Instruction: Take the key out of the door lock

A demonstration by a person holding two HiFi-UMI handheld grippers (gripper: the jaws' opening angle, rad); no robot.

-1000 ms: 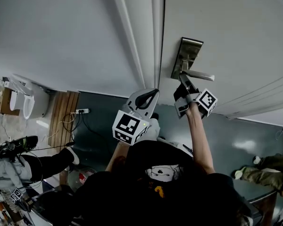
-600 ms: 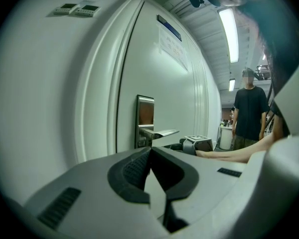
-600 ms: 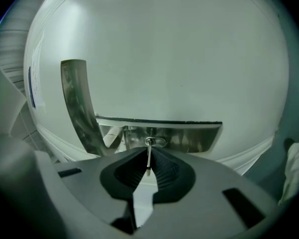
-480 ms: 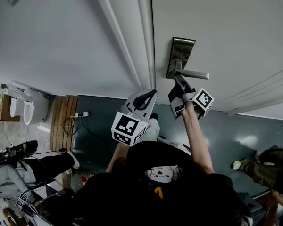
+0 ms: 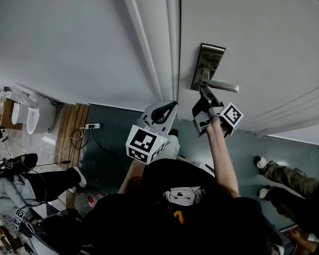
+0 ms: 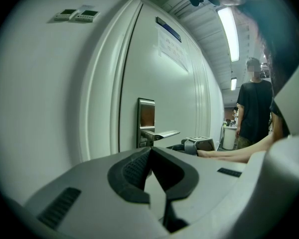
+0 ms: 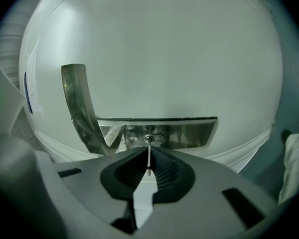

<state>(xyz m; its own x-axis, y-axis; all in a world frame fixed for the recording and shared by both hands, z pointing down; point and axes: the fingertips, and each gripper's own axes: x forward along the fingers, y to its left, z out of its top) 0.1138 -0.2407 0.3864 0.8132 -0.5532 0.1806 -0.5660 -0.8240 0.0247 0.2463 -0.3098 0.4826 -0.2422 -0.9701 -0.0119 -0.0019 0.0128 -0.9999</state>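
Note:
A silver key sticks out of the keyhole in the steel lock plate, under the lever handle. My right gripper is shut on the key, its thin edge caught between the ribbed pads. In the head view the right gripper is held up against the lock plate, below the handle, and hides the key. My left gripper hangs back from the door, left of the right one, shut and holding nothing. From the left gripper I see the lock plate side-on.
The white door frame runs just left of the lock. A person in a dark shirt stands further along the wall. Another person's legs are on the grey floor at lower right. A power strip with cables lies at lower left.
My right gripper has stayed at the lock under the handle. The head view has swung slightly. The other person's legs have moved further into view at lower right.

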